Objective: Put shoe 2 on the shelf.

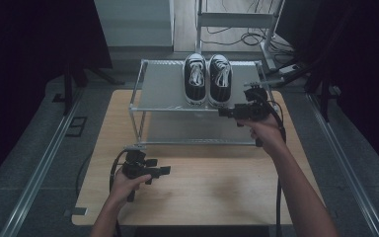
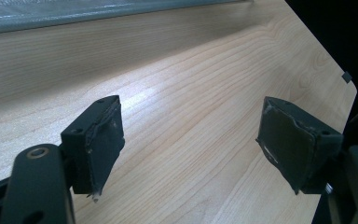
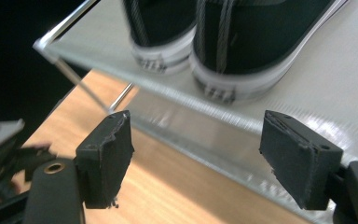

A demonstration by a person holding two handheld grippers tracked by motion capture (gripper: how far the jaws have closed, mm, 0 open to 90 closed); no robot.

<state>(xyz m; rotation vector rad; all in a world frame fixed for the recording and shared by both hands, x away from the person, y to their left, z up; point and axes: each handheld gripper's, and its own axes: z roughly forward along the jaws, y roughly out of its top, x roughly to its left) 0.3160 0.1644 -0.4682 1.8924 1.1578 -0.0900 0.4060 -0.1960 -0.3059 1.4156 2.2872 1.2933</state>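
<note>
Table carrying a rack; a pair of shoes is sitting side by side on the top shelf, toes toward the person. Right gripper is hovering just off the right shoe, jaws parted and holding nothing; best squared to the toe, one jaw passing each side. Left gripper is idling over bare table, jaws apart, empty.

floor: grey, metal rails | curtains: dark | light: dim
</note>
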